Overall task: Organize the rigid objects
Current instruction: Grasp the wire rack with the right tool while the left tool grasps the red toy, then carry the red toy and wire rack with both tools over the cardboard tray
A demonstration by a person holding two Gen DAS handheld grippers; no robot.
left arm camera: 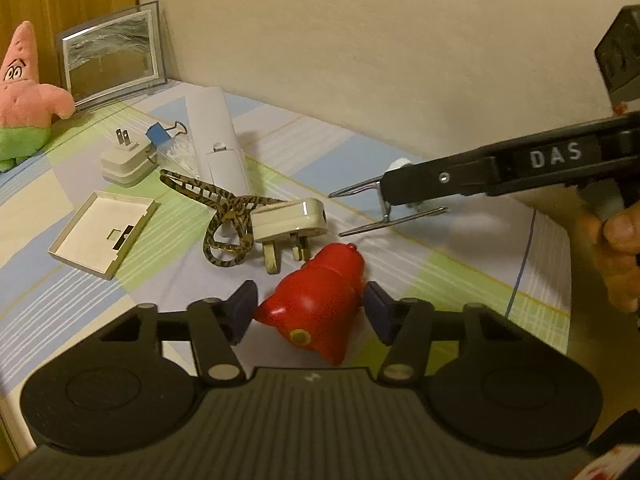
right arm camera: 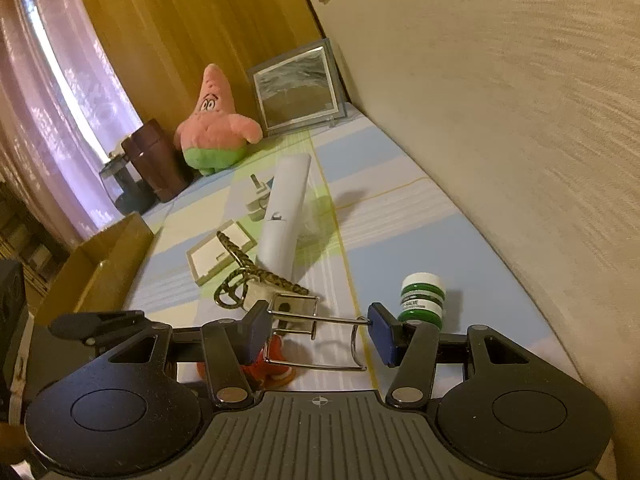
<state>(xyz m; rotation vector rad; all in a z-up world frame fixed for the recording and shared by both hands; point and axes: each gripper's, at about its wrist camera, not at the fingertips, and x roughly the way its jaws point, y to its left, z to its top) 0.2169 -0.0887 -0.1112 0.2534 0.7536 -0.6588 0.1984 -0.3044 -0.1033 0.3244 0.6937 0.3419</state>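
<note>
A red toy figure [left arm camera: 320,292] lies on the striped cloth [left arm camera: 400,152]. My left gripper [left arm camera: 310,308] is around it, and both blue pads [left arm camera: 242,306] touch its sides. In the right wrist view the red toy [right arm camera: 268,366] peeks out under the left pad. My right gripper [right arm camera: 318,334] is shut on a bent metal wire clip [right arm camera: 312,322] that spans from pad to pad. Seen from the left wrist, the right gripper [left arm camera: 390,194] hovers over the cloth on the right, the wire clip [left arm camera: 384,216] sticking out of it, with a hand [left arm camera: 616,248] on its grip.
Beyond the toy lie a white plug [left arm camera: 288,220], a leopard-print hair clip [left arm camera: 224,216], a white remote [left arm camera: 216,136], a two-pin adapter [left arm camera: 124,160], a blue binder clip [left arm camera: 160,134] and a white lid [left arm camera: 104,232]. A green jar [right arm camera: 422,296], pink plush [right arm camera: 216,128], picture frame [right arm camera: 298,88] and cardboard box [right arm camera: 100,268] stand around.
</note>
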